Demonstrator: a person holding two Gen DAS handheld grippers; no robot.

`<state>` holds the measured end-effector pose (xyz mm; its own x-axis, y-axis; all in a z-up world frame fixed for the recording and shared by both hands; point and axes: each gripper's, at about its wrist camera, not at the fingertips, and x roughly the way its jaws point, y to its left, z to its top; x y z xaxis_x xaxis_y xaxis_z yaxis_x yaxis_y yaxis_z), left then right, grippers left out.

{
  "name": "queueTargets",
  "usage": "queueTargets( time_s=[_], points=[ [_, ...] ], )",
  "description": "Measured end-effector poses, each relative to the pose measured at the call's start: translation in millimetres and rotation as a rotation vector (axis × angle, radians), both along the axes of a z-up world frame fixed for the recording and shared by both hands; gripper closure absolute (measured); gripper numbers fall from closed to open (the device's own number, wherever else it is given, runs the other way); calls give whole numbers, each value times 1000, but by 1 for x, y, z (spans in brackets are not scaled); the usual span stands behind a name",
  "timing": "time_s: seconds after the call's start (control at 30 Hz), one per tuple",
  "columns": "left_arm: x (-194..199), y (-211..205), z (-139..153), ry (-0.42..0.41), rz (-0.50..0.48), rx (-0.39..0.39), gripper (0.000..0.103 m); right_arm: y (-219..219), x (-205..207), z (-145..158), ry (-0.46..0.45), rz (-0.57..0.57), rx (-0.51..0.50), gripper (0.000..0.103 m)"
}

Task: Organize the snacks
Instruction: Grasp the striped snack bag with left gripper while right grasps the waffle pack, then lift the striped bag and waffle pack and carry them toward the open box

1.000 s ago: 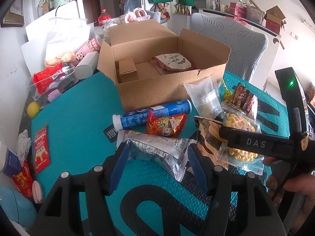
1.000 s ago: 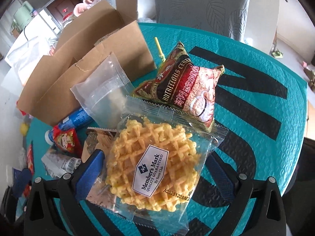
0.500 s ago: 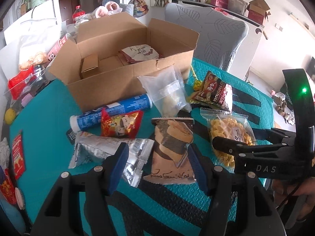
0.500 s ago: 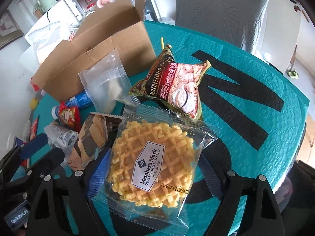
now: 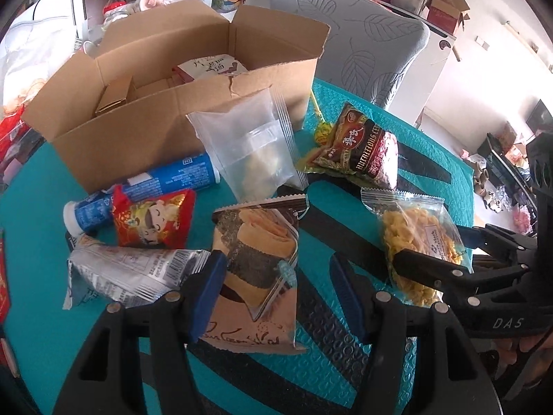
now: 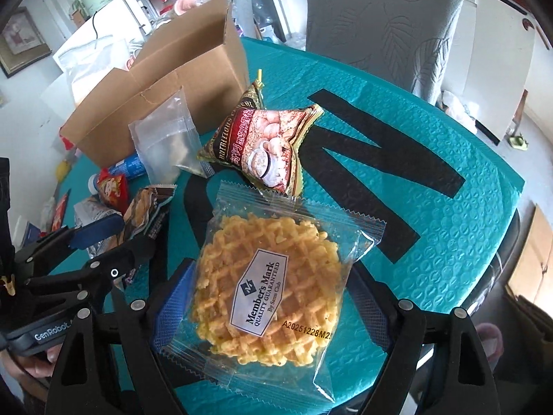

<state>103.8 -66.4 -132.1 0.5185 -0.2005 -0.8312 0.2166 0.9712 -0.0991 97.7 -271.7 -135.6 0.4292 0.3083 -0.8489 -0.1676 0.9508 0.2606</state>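
An open cardboard box [image 5: 179, 117] stands at the back of the teal table [image 6: 449, 228]. Snack packs lie before it. My left gripper [image 5: 276, 290] is open, its jaws on either side of a brown egg-roll pack [image 5: 257, 259], which lies on the table. My right gripper [image 6: 269, 304] is open, its jaws on either side of a clear waffle pack [image 6: 273, 287], which also shows in the left wrist view [image 5: 418, 242]. A clear pouch [image 5: 252, 152] leans on the box.
A dark cereal pack [image 5: 363, 148], a red pack [image 5: 152, 218], a blue tube [image 5: 145, 190] and a silver pack [image 5: 128, 276] lie around. A grey chair [image 5: 363, 45] stands behind the table. Clutter fills the left side.
My left gripper has moved right, from around the silver pack to around the egg-roll pack. My right gripper has stayed around the waffle pack and drawn back slightly.
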Motion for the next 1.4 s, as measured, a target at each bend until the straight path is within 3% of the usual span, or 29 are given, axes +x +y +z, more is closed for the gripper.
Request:
queueTargets(
  time_s=[0.2,0.47,0.6,0.63,0.67,0.73,0.97,1.2,1.3,1.4],
  points=[
    [6,0,-6,-4,41,87,41,3,-2,-1,-15,13,-11,16],
    [8,6,-22,55,54,97,41,9,-8,-3,-30,19,-24,16],
    [4,8,-23,32,60,85,41,13,-10,-4,-38,21,-41,16],
    [3,9,-24,28,61,82,44,14,-10,-4,-41,20,-45,16],
    [3,8,-24,22,59,84,53,14,-11,-5,-43,19,-49,16],
    [-2,6,-24,26,50,100,53,18,-13,-6,-47,24,-60,16],
    [-29,-5,-21,27,-9,136,53,27,-25,-7,-53,106,-101,16],
    [-51,-2,-21,60,-15,119,53,34,-45,-7,-49,190,-128,16],
    [-53,3,-22,53,0,102,52,43,-51,-11,-58,218,-172,5],
    [-52,5,-24,45,5,100,52,58,-54,-17,-81,235,-265,0]
  ],
)
